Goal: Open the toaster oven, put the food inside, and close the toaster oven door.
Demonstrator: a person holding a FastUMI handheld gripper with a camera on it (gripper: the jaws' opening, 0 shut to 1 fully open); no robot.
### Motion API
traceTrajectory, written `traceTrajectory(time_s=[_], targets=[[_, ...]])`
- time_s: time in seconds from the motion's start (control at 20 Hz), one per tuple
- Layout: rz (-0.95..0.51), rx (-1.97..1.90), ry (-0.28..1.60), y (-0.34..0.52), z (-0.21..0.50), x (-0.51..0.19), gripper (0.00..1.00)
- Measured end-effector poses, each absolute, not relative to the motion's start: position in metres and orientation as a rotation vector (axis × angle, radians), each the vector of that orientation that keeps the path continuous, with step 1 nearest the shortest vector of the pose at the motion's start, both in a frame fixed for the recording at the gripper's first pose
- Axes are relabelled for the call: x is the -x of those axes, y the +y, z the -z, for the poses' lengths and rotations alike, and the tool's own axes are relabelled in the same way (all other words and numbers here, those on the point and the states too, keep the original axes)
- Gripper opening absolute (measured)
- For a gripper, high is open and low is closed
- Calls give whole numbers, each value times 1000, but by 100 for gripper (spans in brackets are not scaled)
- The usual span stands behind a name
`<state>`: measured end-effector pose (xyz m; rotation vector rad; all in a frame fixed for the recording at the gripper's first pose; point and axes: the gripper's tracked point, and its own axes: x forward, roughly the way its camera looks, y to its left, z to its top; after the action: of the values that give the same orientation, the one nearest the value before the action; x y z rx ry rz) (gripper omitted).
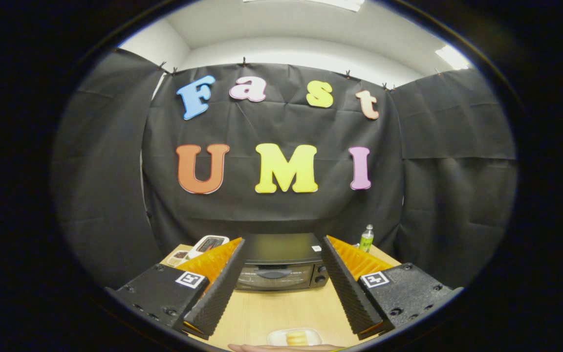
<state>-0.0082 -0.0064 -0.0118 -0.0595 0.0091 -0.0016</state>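
Nearest the camera, a sliver of a person's hand point(286, 347) shows at the near edge of the pale wooden counter point(281, 313), and just beyond it sits a small white plate point(275, 336) carrying a yellowish piece of food point(296, 338). Plate and food lie low between the two fingers, nearer the camera than their tips, and touch neither of them. Either side of them stands the hand-held gripper point(282, 242), its black ribbed pads backed with orange plastic, spread wide apart and holding nothing; each finger base bears a small square black-and-white marker. Between the spread fingertips and beyond them stands the black toaster oven point(281, 266), set toward the far side of the counter against the black cloth wall. Its glass door is shut, a dark handle runs across the front, and two round knobs sit at its right. Left of the toaster oven, partly hidden behind the left finger, lies a white device with a dark screen point(208, 243), with a small flat packet point(179, 256) near it. Right of the oven, past the right finger, a small green bottle with a white cap point(366, 238) stands upright near the far edge of the counter.
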Motion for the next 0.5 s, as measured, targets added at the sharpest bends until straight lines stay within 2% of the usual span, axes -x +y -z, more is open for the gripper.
traceTrajectory(time_s=[0.5], targets=[[-34, 72, 17, -11, 28, -21, 100]])
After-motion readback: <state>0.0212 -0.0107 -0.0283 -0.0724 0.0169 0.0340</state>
